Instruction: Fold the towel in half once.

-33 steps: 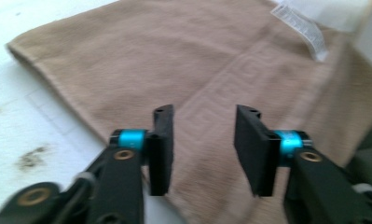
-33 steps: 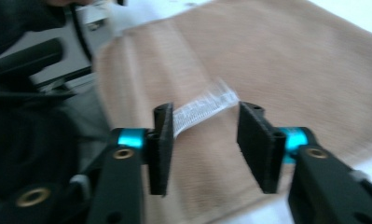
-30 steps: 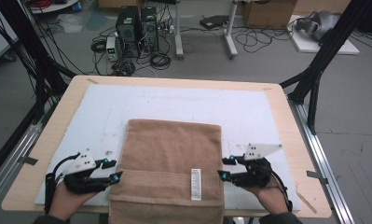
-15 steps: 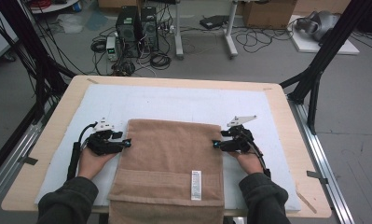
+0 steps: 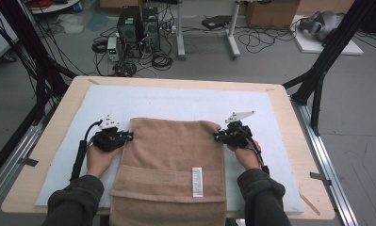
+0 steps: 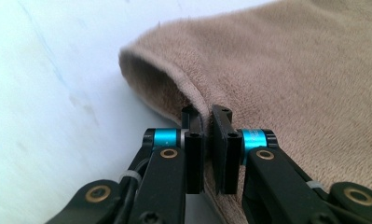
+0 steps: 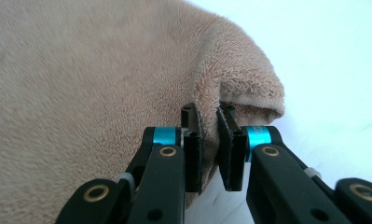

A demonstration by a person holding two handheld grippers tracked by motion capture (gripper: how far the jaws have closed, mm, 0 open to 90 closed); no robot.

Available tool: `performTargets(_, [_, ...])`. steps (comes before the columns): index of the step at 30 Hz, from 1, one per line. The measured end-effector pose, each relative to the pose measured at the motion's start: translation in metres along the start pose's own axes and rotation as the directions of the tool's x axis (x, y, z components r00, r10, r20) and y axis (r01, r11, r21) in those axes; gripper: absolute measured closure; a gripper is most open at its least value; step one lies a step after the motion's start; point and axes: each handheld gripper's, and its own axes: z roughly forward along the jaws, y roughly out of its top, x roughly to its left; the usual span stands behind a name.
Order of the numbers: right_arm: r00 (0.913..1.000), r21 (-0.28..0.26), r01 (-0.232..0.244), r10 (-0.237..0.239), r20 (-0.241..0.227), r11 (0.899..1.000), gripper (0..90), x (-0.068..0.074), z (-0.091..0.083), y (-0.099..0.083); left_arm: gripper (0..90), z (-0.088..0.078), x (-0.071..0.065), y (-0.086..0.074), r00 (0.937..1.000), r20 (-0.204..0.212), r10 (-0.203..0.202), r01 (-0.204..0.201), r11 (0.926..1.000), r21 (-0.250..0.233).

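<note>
A tan towel [image 5: 174, 165] lies folded on the white mat [image 5: 176, 101], its near end hanging over the table's front edge, a white label [image 5: 197, 181] on it. My left gripper [image 5: 128, 135] pinches the towel's left edge near the far corner; in the left gripper view the jaws have just closed onto the tan towel [image 6: 286, 70] and its hem sits between the pads of my left gripper [image 6: 207, 122]. My right gripper [image 5: 217, 137] grips the right edge; in the right gripper view the jaws have just closed on a fold of the tan towel [image 7: 81, 93], held by my right gripper [image 7: 208, 119].
The wooden table [image 5: 289, 113] carries the white mat, with bare mat beyond the towel's far edge. Black frame poles [image 5: 317, 75] stand at the right and left. Computers and cables [image 5: 138, 28] are on the floor behind.
Both hands moved from the towel's near part up along its sides to the far corners, then stopped. Their jaws went from open to closed on the towel's edges.
</note>
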Motion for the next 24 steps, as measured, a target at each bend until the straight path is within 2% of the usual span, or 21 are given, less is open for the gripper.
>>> performTargets(4, [0.9992, -0.037, 0.022, -0.021, 0.034, 0.999, 82.9, -0.007, -0.014, 0.035, 84.2, -0.005, 0.004, 0.040, 0.9973, -0.056, 0.049, -0.052, 0.9971, -0.055])
performTargets(7, [0.9965, -0.082, 0.046, -0.040, 0.073, 0.996, 82.9, -0.015, -0.031, 0.063, 84.2, -0.014, 0.016, 0.073, 0.9957, -0.082, 0.044, -0.053, 0.9931, -0.105])
performTargets(9, [0.9945, -0.116, 0.063, -0.053, 0.090, 0.991, 82.9, -0.024, -0.044, 0.084, 84.2, -0.020, 0.024, 0.093, 0.9964, -0.079, 0.031, -0.043, 0.9869, -0.156])
performTargets(11, [0.9911, -0.136, 0.082, -0.066, 0.115, 0.987, 82.1, -0.032, -0.053, 0.099, 83.7, -0.017, 0.029, 0.115, 0.9926, -0.107, 0.057, -0.075, 0.9827, -0.169])
performTargets(12, [0.9871, -0.132, 0.085, -0.066, 0.146, 0.988, 76.2, -0.039, -0.056, 0.111, 80.7, -0.014, 0.031, 0.120, 0.9904, -0.126, 0.057, -0.076, 0.9850, -0.155])
performTargets(13, [0.9816, -0.137, 0.091, -0.066, 0.179, 0.986, 62.7, -0.043, -0.056, 0.116, 74.9, -0.009, 0.034, 0.123, 0.9858, -0.160, 0.051, -0.072, 0.9890, -0.129])
performTargets(14, [0.9778, -0.145, 0.062, -0.031, 0.207, 0.988, 50.8, -0.049, -0.054, 0.120, 65.4, -0.004, 0.037, 0.121, 0.9884, -0.150, 0.021, -0.037, 0.9940, -0.103])
performTargets(15, [0.9863, -0.156, -0.017, 0.043, 0.159, 0.988, 46.8, -0.058, -0.051, 0.120, 59.7, -0.002, 0.039, 0.118, 0.9929, -0.119, -0.007, -0.004, 0.9957, -0.093])
performTargets(16, [0.9875, -0.151, -0.051, 0.073, 0.140, 0.987, 42.5, -0.060, -0.047, 0.117, 57.7, 0.001, 0.040, 0.112, 0.9950, -0.099, -0.014, 0.007, 0.9975, -0.070])
performTargets(17, [0.9869, -0.123, -0.071, 0.088, 0.135, 0.990, 41.5, -0.062, -0.042, 0.112, 55.4, 0.002, 0.040, 0.104, 0.9948, -0.101, -0.004, -0.001, 0.9985, -0.055])
performTargets(19, [0.9888, -0.083, -0.064, 0.075, 0.130, 0.994, 40.5, -0.058, -0.032, 0.099, 55.0, 0.001, 0.038, 0.087, 0.9973, -0.073, -0.007, 0.004, 0.9989, -0.046])
performTargets(22, [0.9933, -0.048, -0.050, 0.054, 0.102, 0.998, 38.3, -0.046, -0.023, 0.079, 51.8, -0.002, 0.034, 0.070, 0.9989, -0.047, -0.006, 0.005, 0.9997, -0.022])
performTargets(24, [0.9956, -0.036, -0.032, 0.035, 0.086, 0.999, 36.7, -0.037, -0.021, 0.071, 50.8, -0.006, 0.029, 0.059, 0.9996, -0.003, -0.027, 0.027, 0.9990, -0.037])
